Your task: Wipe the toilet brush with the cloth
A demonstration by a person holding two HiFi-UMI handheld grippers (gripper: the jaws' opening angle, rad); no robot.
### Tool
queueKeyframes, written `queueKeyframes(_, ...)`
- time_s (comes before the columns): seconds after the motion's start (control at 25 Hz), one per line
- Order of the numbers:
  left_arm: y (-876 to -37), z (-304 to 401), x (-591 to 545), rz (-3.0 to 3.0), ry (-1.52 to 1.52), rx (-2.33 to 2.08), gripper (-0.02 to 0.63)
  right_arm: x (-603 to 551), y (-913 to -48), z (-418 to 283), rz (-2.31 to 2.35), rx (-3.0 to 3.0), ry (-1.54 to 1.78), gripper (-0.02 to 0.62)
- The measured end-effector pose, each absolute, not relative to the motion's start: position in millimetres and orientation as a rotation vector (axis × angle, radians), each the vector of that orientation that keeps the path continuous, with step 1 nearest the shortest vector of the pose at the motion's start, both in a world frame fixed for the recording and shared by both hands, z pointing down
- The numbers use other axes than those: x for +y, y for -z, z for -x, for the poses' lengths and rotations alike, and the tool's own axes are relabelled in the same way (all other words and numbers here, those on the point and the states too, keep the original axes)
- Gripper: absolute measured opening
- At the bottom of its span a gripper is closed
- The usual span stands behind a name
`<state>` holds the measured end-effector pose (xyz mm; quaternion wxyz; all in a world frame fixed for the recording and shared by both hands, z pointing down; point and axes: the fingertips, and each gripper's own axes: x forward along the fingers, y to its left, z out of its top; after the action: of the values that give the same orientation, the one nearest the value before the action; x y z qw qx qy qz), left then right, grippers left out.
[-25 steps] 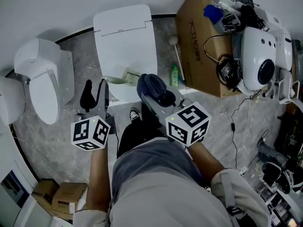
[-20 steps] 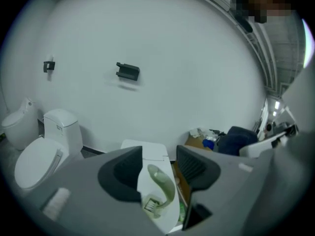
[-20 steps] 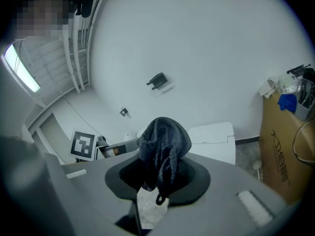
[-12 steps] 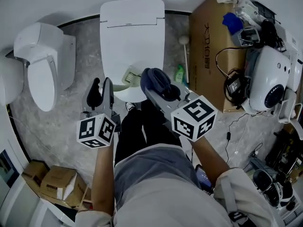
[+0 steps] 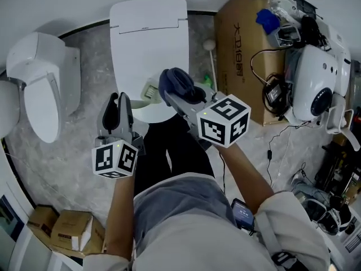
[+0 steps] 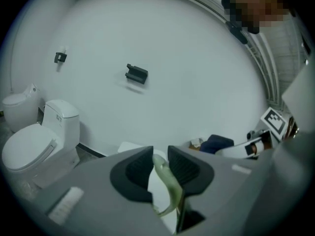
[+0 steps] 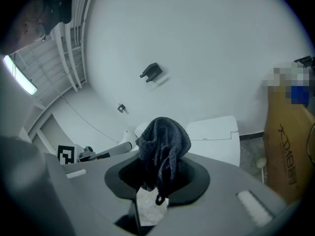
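Note:
My left gripper (image 5: 118, 103) points toward the wall, left of the toilet's front. Its jaws are shut on a thin, curved, pale green strip (image 6: 167, 186), which looks like the toilet brush's handle. A pale green and white piece (image 5: 149, 89) shows over the toilet's front rim between the two grippers. My right gripper (image 5: 172, 95) is shut on a bunched dark blue cloth (image 5: 177, 82), held just right of that piece. In the right gripper view the cloth (image 7: 162, 141) bulges up out of the jaws of the right gripper (image 7: 160, 173). In the left gripper view the left gripper (image 6: 160, 156) faces the white wall.
A white toilet (image 5: 149, 33) with its lid down stands ahead; a second toilet (image 5: 39, 89) is at the left. A stick with a white ball end (image 5: 210, 45) and a green bottle (image 5: 206, 83) stand beside a cardboard box (image 5: 240, 44). White equipment (image 5: 316, 89) and cables crowd the right.
The head view has shifted. The right gripper with the cloth has moved a little left and forward, closer to the pale green piece. The left gripper has hardly moved.

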<state>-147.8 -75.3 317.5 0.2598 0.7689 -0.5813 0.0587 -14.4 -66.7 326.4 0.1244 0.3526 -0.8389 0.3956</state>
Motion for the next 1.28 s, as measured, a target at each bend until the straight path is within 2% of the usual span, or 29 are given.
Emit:
queueKeyframes(0.32,-316,155,-73,-2.14,-0.112,-1.568,0.0,-65,-347,42,-1.042,-2.438,-1.157,0.097)
queueKeyframes(1.28,-320,159,-79,-2.069,-0.055,-1.671,0.0,-91,-527,91,-0.529,-2.28,-1.069,0.104)
